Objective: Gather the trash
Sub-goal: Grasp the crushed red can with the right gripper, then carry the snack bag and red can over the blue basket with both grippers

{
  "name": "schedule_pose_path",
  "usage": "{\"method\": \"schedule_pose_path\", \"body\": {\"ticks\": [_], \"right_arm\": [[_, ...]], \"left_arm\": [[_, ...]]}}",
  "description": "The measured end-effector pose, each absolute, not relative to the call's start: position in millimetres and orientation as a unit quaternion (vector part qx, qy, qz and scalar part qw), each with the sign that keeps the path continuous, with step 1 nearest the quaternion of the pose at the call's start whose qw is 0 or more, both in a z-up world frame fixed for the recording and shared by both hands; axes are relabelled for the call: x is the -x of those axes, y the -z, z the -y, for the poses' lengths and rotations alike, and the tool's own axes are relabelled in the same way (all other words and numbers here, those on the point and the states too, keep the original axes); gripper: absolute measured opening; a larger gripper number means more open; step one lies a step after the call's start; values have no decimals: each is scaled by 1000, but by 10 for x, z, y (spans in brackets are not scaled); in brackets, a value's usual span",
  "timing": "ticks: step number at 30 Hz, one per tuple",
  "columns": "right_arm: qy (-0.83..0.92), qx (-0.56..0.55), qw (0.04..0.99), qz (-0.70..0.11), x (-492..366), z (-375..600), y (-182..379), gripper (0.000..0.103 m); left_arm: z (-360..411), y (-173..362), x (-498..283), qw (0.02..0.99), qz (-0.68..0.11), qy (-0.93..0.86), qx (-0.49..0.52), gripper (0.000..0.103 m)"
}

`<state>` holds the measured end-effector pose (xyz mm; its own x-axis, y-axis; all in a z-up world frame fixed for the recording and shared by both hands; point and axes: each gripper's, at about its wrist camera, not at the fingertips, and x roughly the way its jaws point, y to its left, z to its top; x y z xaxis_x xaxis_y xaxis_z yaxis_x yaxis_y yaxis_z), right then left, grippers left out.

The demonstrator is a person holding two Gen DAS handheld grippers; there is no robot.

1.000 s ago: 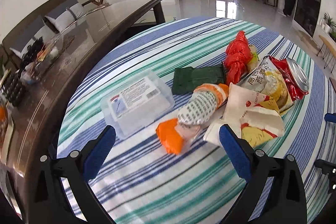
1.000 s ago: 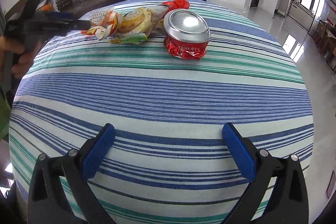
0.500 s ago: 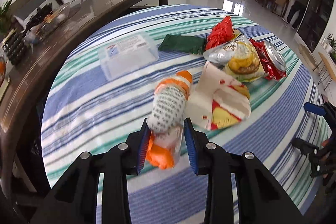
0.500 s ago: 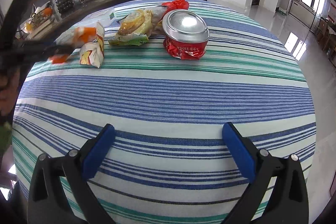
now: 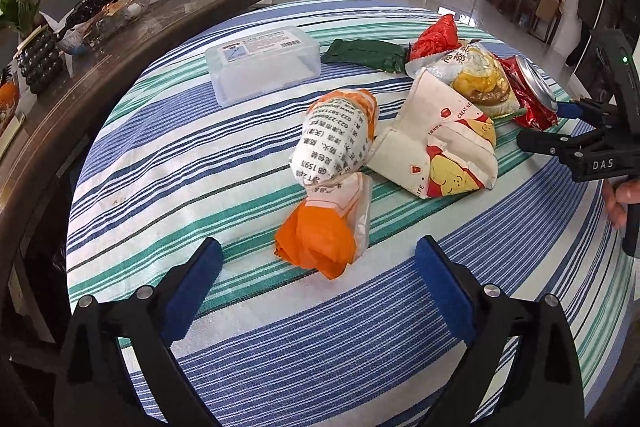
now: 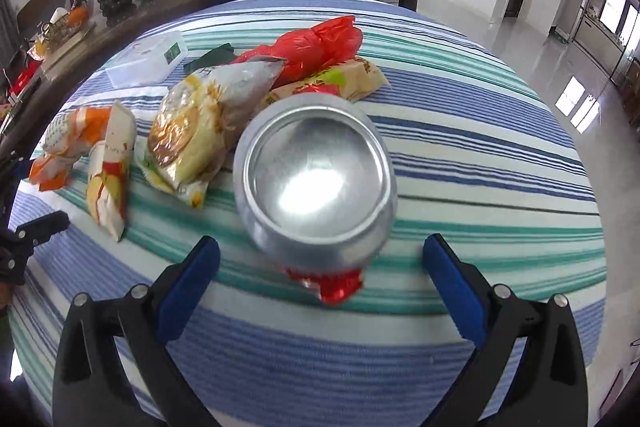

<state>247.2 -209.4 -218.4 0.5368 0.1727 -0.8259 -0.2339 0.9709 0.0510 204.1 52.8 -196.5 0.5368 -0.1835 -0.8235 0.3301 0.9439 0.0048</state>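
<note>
From the left wrist camera, the left gripper (image 5: 316, 291) hangs low over a round table covered in a blue, green and white striped cloth (image 5: 168, 163), its two blue-padded fingers (image 5: 192, 287) spread wide and holding nothing. Just beyond the gap between them lies a crumpled orange and white printed snack wrapper (image 5: 334, 179), its orange end nearest the gripper but not touching it. Touching the wrapper's right side is a folded white paper bag with a red and yellow cartoon print (image 5: 440, 147). Behind that sit a silver snack packet showing yellow food (image 5: 476, 75), a scrunched red plastic bag (image 5: 436, 37), a flat dark green packet (image 5: 364, 53) and a clear plastic lidded box with a white label (image 5: 264, 63). At the right edge, the right gripper (image 5: 560, 125) reaches toward a crushed red drink can with a silver top (image 5: 532, 91). From the right wrist camera, the right gripper (image 6: 320, 279) is also spread wide, grasping nothing. The crushed can (image 6: 316, 183) stands tilted just ahead of the gap between the blue fingers (image 6: 188, 283), centred between them and apart from both. The silver packet (image 6: 200, 123) rests beside the can's left, with the red bag (image 6: 316, 45) behind.
</note>
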Motion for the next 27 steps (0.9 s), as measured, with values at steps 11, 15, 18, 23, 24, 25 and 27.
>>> {"method": "schedule_pose_path", "body": {"ticks": [11, 15, 18, 23, 24, 25, 27], "right_arm": [[-97, 5, 880, -464, -2115, 2077, 2095, 51], [-104, 10, 879, -465, -1618, 2028, 2081, 51], [-106, 5, 878, -467, -1462, 2045, 2065, 52], [-120, 11, 875, -469, -1365, 2084, 2047, 71], [-124, 10, 874, -469, -1335, 2098, 2041, 71], [-126, 9, 874, -470, -1320, 2106, 2027, 72], [-129, 13, 873, -470, -1296, 2125, 1979, 72]], "left_arm": [[-526, 1977, -2043, 874, -457, 144, -80, 97], [-524, 1981, -2040, 875, -457, 139, -79, 98], [-534, 1979, -2045, 873, -458, 148, -79, 98], [-601, 1873, -2003, 864, -452, 206, -86, 98], [-612, 1840, -1995, 865, -448, 207, -88, 98], [-622, 1801, -1995, 866, -446, 210, -87, 98], [-613, 1741, -2015, 864, -447, 215, -84, 98]]}}
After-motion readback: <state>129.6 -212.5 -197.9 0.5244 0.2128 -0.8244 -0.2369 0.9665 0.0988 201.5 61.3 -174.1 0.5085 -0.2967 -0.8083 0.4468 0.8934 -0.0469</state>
